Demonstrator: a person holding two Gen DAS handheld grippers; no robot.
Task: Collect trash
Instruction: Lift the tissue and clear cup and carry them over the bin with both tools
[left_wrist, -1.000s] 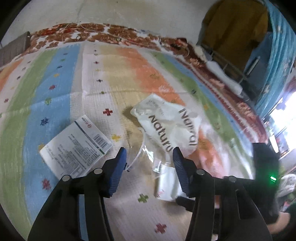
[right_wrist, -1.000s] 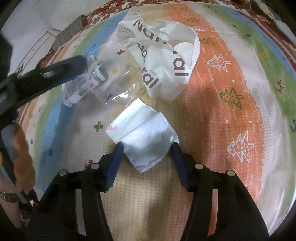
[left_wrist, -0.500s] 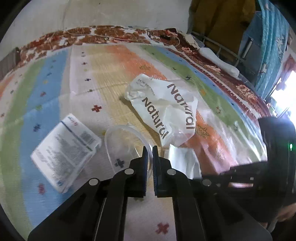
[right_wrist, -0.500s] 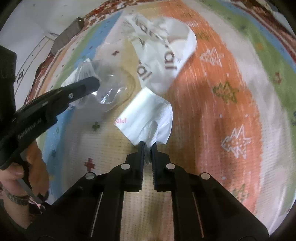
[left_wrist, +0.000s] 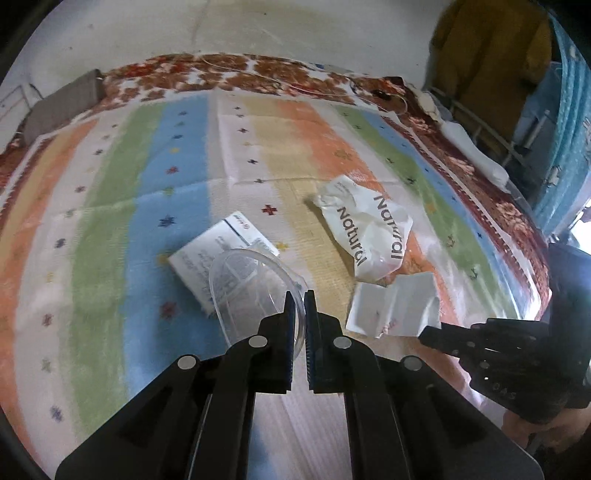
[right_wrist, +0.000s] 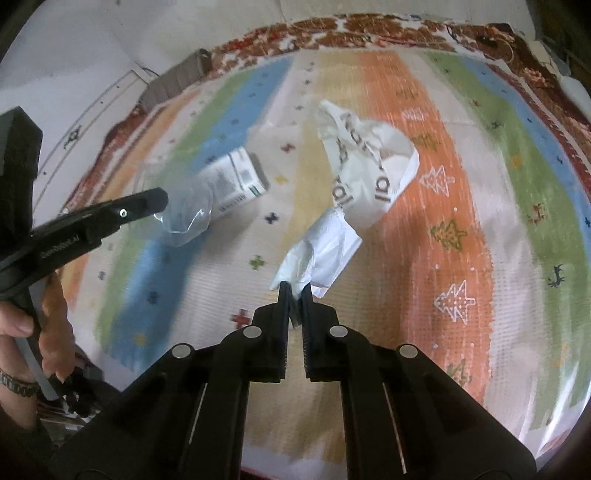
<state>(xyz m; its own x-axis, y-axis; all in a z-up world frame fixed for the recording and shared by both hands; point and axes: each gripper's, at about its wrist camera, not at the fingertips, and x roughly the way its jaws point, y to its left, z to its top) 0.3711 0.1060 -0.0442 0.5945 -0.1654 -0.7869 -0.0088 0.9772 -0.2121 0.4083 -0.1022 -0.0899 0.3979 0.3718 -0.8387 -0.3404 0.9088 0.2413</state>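
Observation:
My left gripper (left_wrist: 300, 295) is shut on the rim of a clear plastic lid (left_wrist: 251, 291) and holds it above the striped mat; it also shows in the right wrist view (right_wrist: 186, 214). My right gripper (right_wrist: 294, 290) is shut on a white paper napkin (right_wrist: 321, 247), lifted off the mat, seen also in the left wrist view (left_wrist: 395, 306). A white printed carton (left_wrist: 218, 251) and a crumpled white "Natural" bag (left_wrist: 369, 232) lie on the mat beyond.
The striped mat (left_wrist: 110, 229) lies on a red floral carpet (left_wrist: 236, 74). A grey block (left_wrist: 62, 107) sits at the far left by the wall. Metal furniture legs and blue cloth (left_wrist: 569, 122) stand at the right.
Both grippers closed from open, the left on the clear lid and the right on the napkin, then lifted their items up and back from the mat.

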